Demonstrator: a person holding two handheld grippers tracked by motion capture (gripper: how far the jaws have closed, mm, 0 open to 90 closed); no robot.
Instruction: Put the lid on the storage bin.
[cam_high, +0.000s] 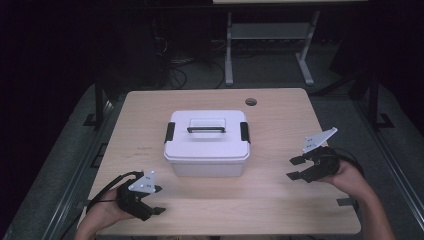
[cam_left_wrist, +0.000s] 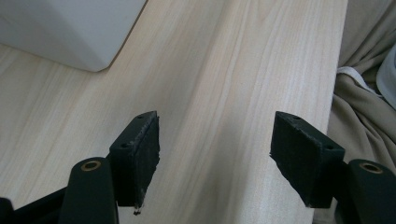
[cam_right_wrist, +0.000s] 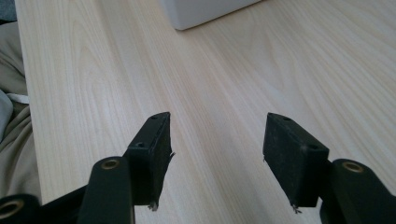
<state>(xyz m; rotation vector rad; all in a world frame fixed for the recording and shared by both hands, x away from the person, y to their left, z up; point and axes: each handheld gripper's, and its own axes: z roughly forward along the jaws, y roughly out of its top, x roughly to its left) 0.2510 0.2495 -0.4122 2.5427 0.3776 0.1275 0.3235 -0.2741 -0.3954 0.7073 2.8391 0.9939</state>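
Note:
A white plastic storage box (cam_high: 207, 144) with a closed lid, a dark handle and black side latches stands in the middle of the light wooden table (cam_high: 150, 110). My left gripper (cam_high: 156, 200) rests near the table's front left corner, jaws open and empty. My right gripper (cam_high: 295, 168) hovers at the right side of the table, jaws open toward the box with nothing between them. In the left gripper view, the left gripper (cam_left_wrist: 215, 154) has bare wood between its pads and a box corner (cam_left_wrist: 70, 32) at the top left. The right gripper (cam_right_wrist: 217, 149) faces another box corner (cam_right_wrist: 201, 11).
A round cable hole (cam_high: 251, 102) sits near the table's far right edge. Behind the table stands a white desk frame (cam_high: 270, 45) on a dark floor with cables. Beige fabric (cam_left_wrist: 364, 93) lies past the table's front edge.

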